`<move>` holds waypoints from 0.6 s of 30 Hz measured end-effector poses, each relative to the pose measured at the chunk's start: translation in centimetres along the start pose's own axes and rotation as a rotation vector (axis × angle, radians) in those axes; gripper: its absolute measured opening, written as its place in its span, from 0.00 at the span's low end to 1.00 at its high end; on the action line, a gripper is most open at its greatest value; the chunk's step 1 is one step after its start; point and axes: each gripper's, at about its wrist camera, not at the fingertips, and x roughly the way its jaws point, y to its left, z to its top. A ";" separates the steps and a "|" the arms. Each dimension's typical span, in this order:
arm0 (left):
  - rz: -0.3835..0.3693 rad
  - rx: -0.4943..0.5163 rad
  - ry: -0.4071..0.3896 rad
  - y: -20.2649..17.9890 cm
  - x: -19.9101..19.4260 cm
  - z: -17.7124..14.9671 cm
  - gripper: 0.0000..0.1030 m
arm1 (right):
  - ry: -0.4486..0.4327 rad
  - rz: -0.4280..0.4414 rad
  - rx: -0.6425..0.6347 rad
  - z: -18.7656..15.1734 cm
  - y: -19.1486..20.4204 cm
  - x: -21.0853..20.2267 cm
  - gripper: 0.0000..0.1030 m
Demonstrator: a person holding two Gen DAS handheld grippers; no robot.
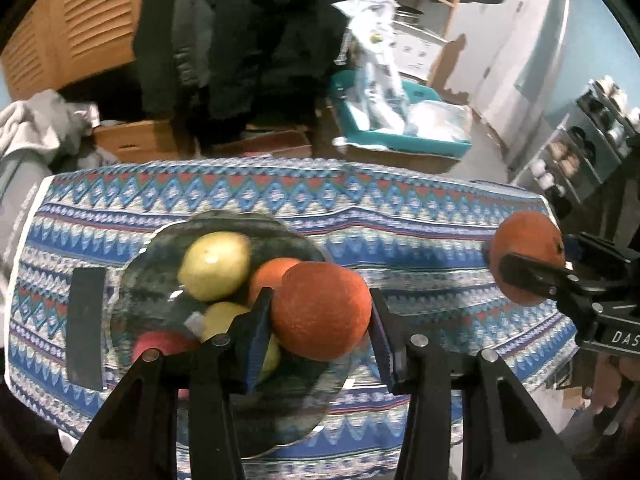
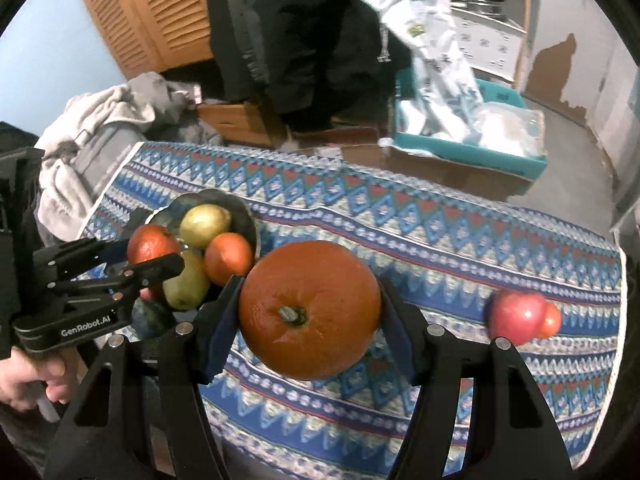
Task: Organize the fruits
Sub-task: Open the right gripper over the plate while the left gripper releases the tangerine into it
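My left gripper is shut on a small orange and holds it above the near right side of a dark glass bowl. The bowl holds two yellow-green fruits, another orange and a red apple. My right gripper is shut on a large orange, stem side facing the camera, above the patterned cloth to the right of the bowl. At the cloth's right end lie a red apple and a small red fruit, touching.
A blue patterned cloth covers the table. A flat black rectangle lies left of the bowl. Behind the table are a grey garment, hanging dark clothes, cardboard boxes and a teal bin with plastic bags. A hand grips the left tool.
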 end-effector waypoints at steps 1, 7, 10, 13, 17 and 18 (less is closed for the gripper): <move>0.007 -0.008 0.001 0.6 0.1 -0.1 0.45 | 0.003 0.004 -0.006 0.2 0.5 0.4 0.64; 0.035 -0.072 0.022 4.3 0.9 -0.3 0.45 | 0.033 0.045 -0.015 1.1 2.4 2.7 0.64; 0.045 -0.107 0.037 6.0 1.6 -0.5 0.45 | 0.044 0.065 -0.018 1.6 3.4 3.9 0.64; 0.051 -0.134 0.049 7.1 2.2 -0.6 0.45 | 0.055 0.076 -0.028 1.9 4.4 5.0 0.64; 0.056 -0.157 0.070 8.2 3.2 -0.8 0.45 | 0.074 0.094 -0.031 2.4 5.6 6.3 0.64; 0.059 -0.161 0.075 8.4 3.4 -0.9 0.45 | 0.078 0.095 -0.035 2.5 5.9 6.6 0.64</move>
